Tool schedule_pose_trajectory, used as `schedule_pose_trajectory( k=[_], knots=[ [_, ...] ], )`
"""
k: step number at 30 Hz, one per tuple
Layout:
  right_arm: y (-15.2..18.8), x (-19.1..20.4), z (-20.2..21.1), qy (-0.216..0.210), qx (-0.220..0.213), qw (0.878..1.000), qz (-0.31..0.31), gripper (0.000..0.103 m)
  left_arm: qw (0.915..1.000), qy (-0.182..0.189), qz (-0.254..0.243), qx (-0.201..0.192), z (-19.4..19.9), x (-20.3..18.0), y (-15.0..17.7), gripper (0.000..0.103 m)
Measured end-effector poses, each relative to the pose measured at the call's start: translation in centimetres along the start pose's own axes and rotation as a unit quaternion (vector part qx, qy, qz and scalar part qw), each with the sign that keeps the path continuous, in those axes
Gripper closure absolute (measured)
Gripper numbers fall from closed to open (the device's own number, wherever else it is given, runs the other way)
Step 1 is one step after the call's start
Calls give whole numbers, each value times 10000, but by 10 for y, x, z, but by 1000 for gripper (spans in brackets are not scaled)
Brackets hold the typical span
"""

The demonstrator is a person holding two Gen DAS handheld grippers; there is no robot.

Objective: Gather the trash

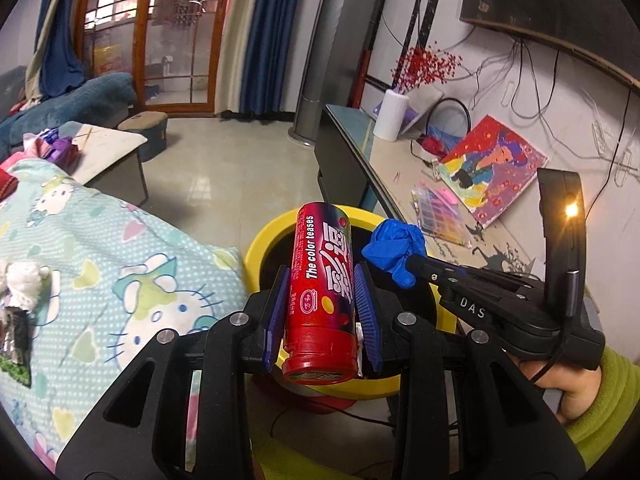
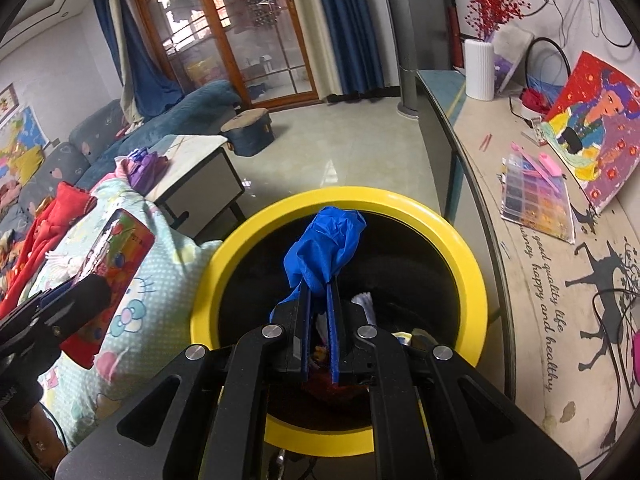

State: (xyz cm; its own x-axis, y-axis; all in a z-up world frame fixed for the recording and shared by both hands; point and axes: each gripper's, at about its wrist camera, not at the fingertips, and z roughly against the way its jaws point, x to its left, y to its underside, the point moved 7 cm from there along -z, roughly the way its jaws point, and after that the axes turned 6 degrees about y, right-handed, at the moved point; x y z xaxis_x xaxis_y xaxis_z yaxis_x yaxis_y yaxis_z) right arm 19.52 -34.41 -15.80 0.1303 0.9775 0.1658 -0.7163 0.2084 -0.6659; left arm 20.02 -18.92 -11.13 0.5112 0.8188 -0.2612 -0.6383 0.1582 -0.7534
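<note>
Item 1. Red cylindrical snack tube with white lettering (image 1: 320,292): we hold it lengthwise in the left gripper (image 1: 320,308), whose blue ribbed fingers (image 1: 365,308) pinch its sides near the capped end. In the left wrist view its far end reaches over the near rim of the bin.

Item 2. Crumpled blue plastic glove or bag (image 2: 326,250): pinched at its lower end by the right gripper (image 2: 319,320), fingers pressed together on it. It hangs over the middle of the opening.

Item 3. Round yellow-rimmed waste bin with black interior (image 2: 472,280): on the floor between the patterned cartoon bedding (image 2: 160,280) on the left and the long bench (image 2: 532,264) on the right. Some white and coloured scraps lie inside.

Handling note. We judge the drop is in hand. The glove is well placed, so we should spread those fingers and let it fall. We should carry the tube farther over the opening and tip it down before releasing, lest it strike the rim and roll away.
</note>
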Motion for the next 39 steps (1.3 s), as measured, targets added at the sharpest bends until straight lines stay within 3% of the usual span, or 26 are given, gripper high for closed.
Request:
schedule_pose_trajectory(
  k=[11, 17, 21, 24, 29, 31, 39],
  knots=[
    [9, -18, -13, -1, 299, 9991, -301, 95, 9992, 110, -7, 372, -36, -8, 2, 77],
    [8, -28, -14, 27, 292, 9981, -538, 75, 9992, 39, -21, 387, -49, -10, -6, 76],
    [6, -35, -11, 111, 235, 9978, -618, 68, 9996, 64, 81, 252, -50, -9, -13, 46],
    [4, -37, -8, 158, 149, 9976, -650, 62, 9996, 16, 201, 214, -47, -3, -14, 31],
    [-1, -29, -1, 88, 59, 9982, -591, 58, 9992, -174, 343, -65, -24, 10, -16, 16],
    [-4, -20, 4, -8, 5, 9986, -529, 56, 9985, -369, 327, -226, -11, 16, -18, 11],
    [-14, 27, 38, -348, -439, 9983, -132, 46, 9898, -1122, 440, -758, 42, 49, -19, 11]
  ],
)
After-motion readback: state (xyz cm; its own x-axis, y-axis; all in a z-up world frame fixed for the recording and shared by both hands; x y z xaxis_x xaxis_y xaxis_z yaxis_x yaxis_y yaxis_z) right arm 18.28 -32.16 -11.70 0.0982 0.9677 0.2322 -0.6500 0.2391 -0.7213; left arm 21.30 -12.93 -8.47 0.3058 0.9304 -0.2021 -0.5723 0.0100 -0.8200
